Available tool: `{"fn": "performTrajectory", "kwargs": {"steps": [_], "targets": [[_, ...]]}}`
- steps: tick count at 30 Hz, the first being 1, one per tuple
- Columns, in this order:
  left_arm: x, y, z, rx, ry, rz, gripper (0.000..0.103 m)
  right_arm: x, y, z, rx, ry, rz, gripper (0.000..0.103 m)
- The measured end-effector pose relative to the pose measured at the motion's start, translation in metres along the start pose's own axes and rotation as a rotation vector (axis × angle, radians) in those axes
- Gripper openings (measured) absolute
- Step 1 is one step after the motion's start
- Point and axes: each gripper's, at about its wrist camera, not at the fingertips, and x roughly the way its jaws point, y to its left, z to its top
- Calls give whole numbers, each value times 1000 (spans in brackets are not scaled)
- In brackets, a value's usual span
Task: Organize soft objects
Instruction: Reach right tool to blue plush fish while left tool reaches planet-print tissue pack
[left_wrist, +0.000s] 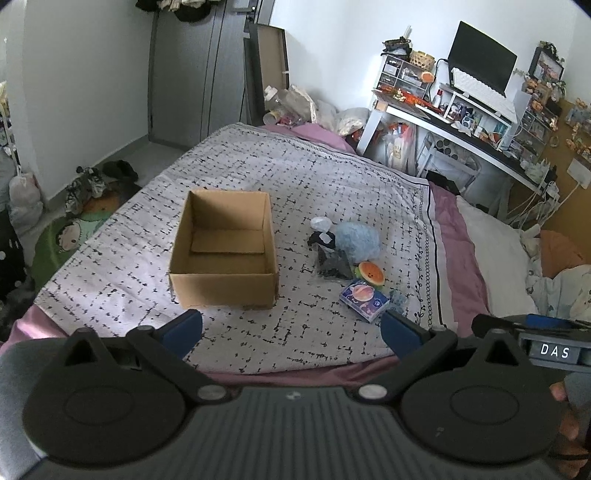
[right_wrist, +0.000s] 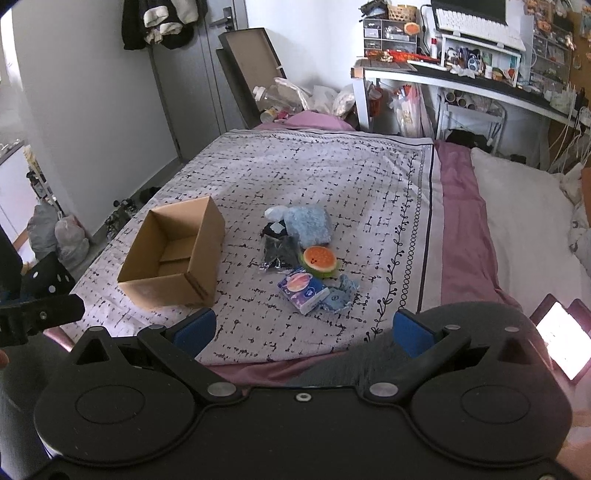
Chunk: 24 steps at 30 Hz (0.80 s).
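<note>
Both grippers hover over the near edge of the bed: left gripper (left_wrist: 291, 328) and right gripper (right_wrist: 303, 328) each spread wide, jaws holding nothing, touching nothing. Task looks unstarted. Cardboard box (left_wrist: 225, 251) stands empty on the patterned blanket (left_wrist: 332, 177), toward its left side. Soft objects sit clustered just right of the box, all outside it: fluffy blue plush (right_wrist: 308, 225), dark packet (right_wrist: 279, 253), watermelon-slice toy (right_wrist: 319, 260), tissue pack (right_wrist: 303, 290), small blue cloth (right_wrist: 341, 295). Everything remains to be moved, presumably into the box.
</note>
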Motion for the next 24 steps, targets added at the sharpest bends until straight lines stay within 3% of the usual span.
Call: {"fn": "performTrajectory", "kwargs": {"steps": [20, 24], "targets": [[94, -5, 25, -32, 101, -55, 99, 79, -34, 27, 128, 66, 62, 103], [113, -11, 29, -30, 122, -65, 99, 93, -47, 33, 167, 69, 64, 97]]}}
